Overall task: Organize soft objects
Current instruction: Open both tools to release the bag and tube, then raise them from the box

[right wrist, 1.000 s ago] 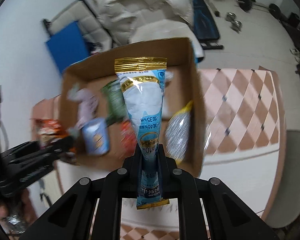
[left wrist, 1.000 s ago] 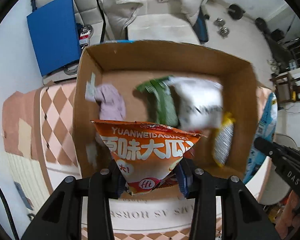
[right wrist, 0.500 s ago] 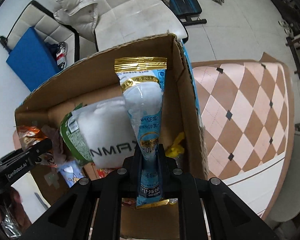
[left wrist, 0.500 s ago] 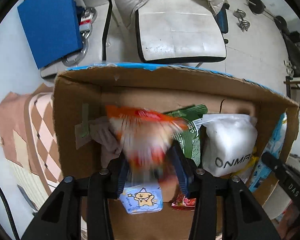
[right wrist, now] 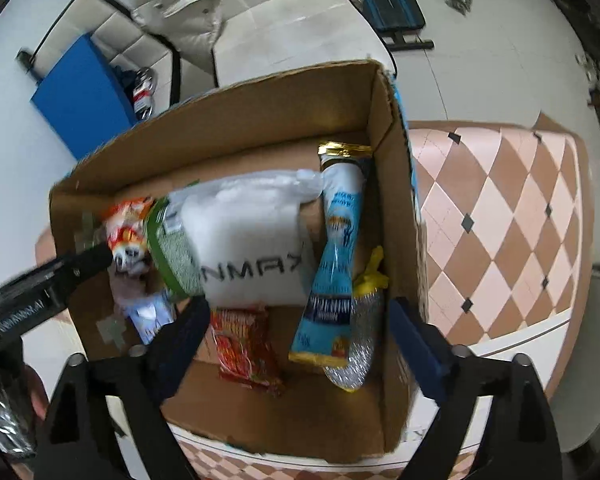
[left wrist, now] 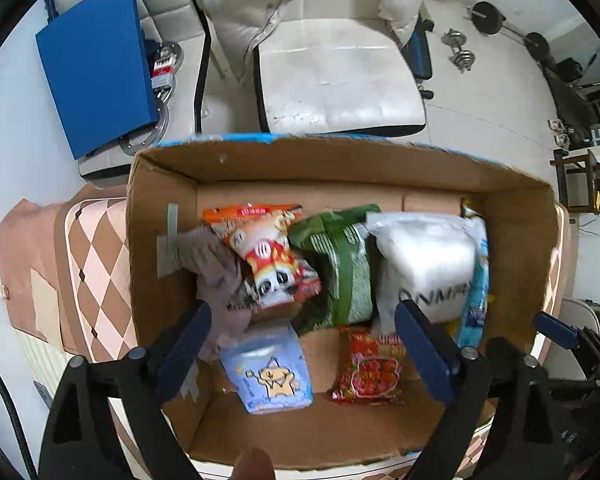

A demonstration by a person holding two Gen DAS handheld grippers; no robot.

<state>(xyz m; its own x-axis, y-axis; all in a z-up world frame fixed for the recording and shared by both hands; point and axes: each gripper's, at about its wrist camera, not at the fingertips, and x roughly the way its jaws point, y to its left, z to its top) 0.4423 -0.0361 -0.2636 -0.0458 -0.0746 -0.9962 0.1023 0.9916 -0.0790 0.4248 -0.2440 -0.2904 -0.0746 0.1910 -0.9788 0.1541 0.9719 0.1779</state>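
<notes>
Orange foil catches my eye first: the orange snack bag [left wrist: 262,254] lies inside the cardboard box [left wrist: 340,160], tipped against the mauve cloth [left wrist: 220,280] near the box's left wall, where the soft things can prop each other up. Beside it toward the box's middle stands the green packet [left wrist: 340,264], and next to that the white pillow pack [left wrist: 424,264], bulky enough to hold its neighbours upright. Between the pillow pack and the box's right wall leans the light blue packet [right wrist: 336,264], its gold seal pointing to the far wall; the narrow slot there suits its long shape. A silver and yellow pouch [right wrist: 360,344] sits just beside it against the same wall. On the box's floor nearer to me lie a pale blue tissue pack [left wrist: 270,372] and a red snack packet [left wrist: 370,368], flat, since nothing supports them.

My left hand-held gripper [left wrist: 300,348] hangs over the near half of the box with its jaws wide and nothing between them. My right hand-held gripper [right wrist: 300,340] is also spread wide and empty above the box's right side. I judge both items delivered, so the soft goods now share one container. The box rests on a counter with a checked cover [right wrist: 500,208].
</notes>
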